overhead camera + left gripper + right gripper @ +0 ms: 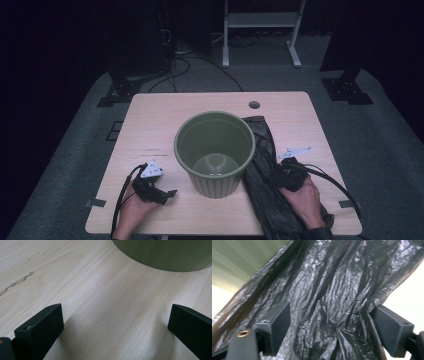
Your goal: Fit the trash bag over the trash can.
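Observation:
A ribbed green bin [215, 150] stands upright and empty in the middle of the light wooden table [160, 115]. A crumpled black plastic bag [262, 150] lies flat along the bin's right side, reaching the table's near edge. My right gripper [278, 172] rests on the bag, and in the right gripper view its jaws [329, 325] stand wide apart over the wrinkled bag [332, 285], open, with the bin wall [237, 262] at the upper left. My left gripper [167, 194] lies low on the bare wood left of the bin, open [115, 322], nothing between its jaws; the bin's base [170, 255] is just ahead.
A round cable hole [254, 105] sits near the table's far edge. Black tape marks [95, 203] flank the near corners. Beyond the table are a white frame [260, 20], cables on the grey floor and two black stand feet [120, 90] [347, 87].

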`<control>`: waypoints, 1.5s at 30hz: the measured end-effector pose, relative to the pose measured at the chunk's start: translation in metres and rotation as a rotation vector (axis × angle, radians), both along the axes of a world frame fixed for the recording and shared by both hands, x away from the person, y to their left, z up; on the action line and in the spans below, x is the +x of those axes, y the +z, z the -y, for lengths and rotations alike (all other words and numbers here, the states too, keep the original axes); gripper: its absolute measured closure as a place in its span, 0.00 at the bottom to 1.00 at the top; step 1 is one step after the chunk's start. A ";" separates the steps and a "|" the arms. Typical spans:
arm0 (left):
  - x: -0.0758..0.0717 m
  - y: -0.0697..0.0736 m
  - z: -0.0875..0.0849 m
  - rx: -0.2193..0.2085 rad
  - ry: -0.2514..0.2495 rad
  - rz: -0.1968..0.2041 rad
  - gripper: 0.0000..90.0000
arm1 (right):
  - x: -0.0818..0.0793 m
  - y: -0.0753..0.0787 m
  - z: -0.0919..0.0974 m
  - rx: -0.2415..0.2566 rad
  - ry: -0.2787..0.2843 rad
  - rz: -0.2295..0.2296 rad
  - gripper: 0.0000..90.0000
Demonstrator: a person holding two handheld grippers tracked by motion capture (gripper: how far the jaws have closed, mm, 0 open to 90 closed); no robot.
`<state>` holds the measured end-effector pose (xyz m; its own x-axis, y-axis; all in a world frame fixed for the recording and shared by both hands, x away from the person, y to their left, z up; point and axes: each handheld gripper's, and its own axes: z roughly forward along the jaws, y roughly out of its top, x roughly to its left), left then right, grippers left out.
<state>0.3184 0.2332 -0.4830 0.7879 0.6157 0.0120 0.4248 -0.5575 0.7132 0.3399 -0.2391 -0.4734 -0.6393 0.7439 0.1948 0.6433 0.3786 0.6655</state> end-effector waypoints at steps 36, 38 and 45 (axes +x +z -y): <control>0.000 0.000 0.000 0.001 -0.007 -0.001 0.00 | 0.002 -0.005 -0.057 -0.100 -0.008 0.119 0.20; 0.000 0.000 0.000 0.001 -0.009 -0.001 0.00 | 0.000 -0.005 -0.057 -0.120 -0.006 0.138 0.26; 0.000 0.000 0.000 0.001 -0.009 -0.001 0.00 | -0.005 -0.002 -0.051 -0.107 0.025 0.148 0.60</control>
<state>0.3180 0.2329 -0.4830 0.7932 0.6088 0.0118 0.4205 -0.5616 0.7125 0.3349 -0.1883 -0.4759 -0.6735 0.7389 0.0181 0.5310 0.4667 0.7072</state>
